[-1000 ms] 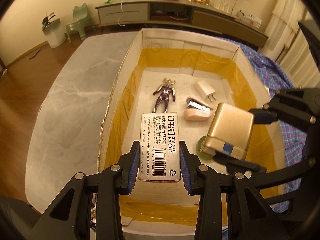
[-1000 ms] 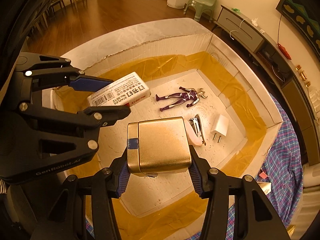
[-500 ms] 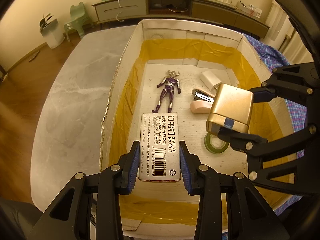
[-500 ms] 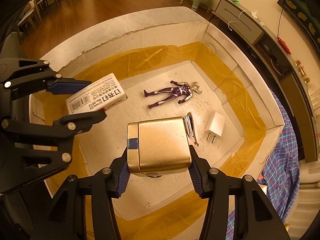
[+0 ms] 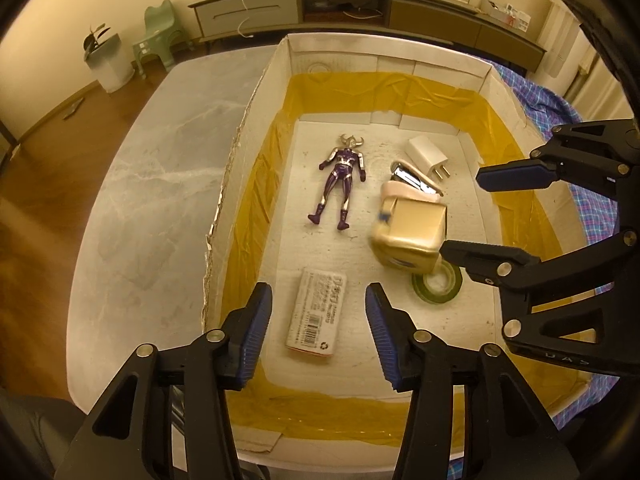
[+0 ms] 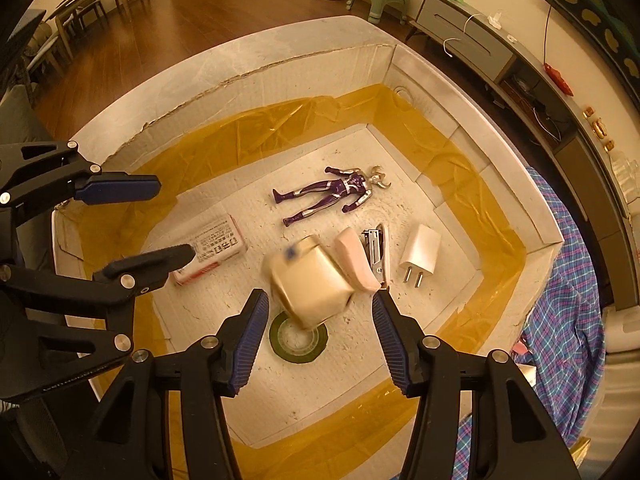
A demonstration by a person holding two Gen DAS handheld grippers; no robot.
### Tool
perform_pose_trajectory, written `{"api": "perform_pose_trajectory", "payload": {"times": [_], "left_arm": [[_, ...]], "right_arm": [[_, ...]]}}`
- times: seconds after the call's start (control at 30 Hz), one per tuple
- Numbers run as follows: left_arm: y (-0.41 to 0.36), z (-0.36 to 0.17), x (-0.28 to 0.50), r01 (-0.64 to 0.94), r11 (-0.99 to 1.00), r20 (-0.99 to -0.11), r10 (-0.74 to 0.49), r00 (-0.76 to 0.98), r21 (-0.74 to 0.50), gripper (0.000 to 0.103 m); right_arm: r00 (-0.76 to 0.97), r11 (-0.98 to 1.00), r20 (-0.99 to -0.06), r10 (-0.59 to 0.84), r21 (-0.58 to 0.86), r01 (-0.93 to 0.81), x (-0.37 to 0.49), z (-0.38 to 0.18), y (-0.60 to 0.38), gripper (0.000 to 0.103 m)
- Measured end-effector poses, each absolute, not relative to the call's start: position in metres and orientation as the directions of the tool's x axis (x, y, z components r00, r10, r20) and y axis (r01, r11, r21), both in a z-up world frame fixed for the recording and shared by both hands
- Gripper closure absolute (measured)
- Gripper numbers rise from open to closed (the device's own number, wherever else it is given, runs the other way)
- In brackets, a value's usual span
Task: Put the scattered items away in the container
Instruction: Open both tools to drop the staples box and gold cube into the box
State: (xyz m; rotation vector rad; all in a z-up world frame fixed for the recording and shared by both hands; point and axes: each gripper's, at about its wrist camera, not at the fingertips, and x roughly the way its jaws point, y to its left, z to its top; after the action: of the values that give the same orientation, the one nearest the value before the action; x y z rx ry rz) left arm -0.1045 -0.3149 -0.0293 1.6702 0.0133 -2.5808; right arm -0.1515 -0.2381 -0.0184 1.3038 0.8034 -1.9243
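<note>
A white cardboard box (image 5: 256,92) (image 6: 384,60) with yellow tape inside stands on the table. My left gripper (image 5: 318,298) (image 6: 152,220) hangs over it, jaws opening, nothing between them; the white staples box (image 5: 318,312) (image 6: 216,242) lies flat on the floor below. My right gripper (image 6: 318,306) (image 5: 476,210) is opening too; the gold tin (image 6: 310,282) (image 5: 412,236) is blurred and tilted, free of the pads, over the green tape roll (image 6: 298,340) (image 5: 438,284).
On the box floor lie a purple toy figure (image 5: 342,180) (image 6: 332,194), a pink stapler (image 5: 408,188) (image 6: 362,258) and a white charger plug (image 5: 428,156) (image 6: 420,248). A blue plaid cloth (image 6: 560,320) lies right of the box, grey marble table (image 5: 160,160) left of it.
Both grippers opened. The staples box dropped from the left gripper onto the box floor. The gold tin left the right gripper and is tumbling down beside the stapler.
</note>
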Motion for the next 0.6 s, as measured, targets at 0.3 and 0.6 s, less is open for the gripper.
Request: {"api": "perform_pose_trajectory", "payload": {"times": [0.3,0.6], "left_arm": [[-0.31,-0.026,-0.1,0.059,-0.997,-0.914,-0.063,-0.4,0.043,0.049],[-0.296,-0.015,-0.09,0.034,-0.998,-0.909,-0.064,-0.411,0.055,0.049]], "right_arm": [[-0.27,-0.588,-0.943,-0.194,-0.109,0.802,-0.144,-0.016,-0.227,0.047],[-0.272,-0.584,-0.939,-0.211,-0.102,0.805,-0.133,-0.01,-0.216,0.047]]}}
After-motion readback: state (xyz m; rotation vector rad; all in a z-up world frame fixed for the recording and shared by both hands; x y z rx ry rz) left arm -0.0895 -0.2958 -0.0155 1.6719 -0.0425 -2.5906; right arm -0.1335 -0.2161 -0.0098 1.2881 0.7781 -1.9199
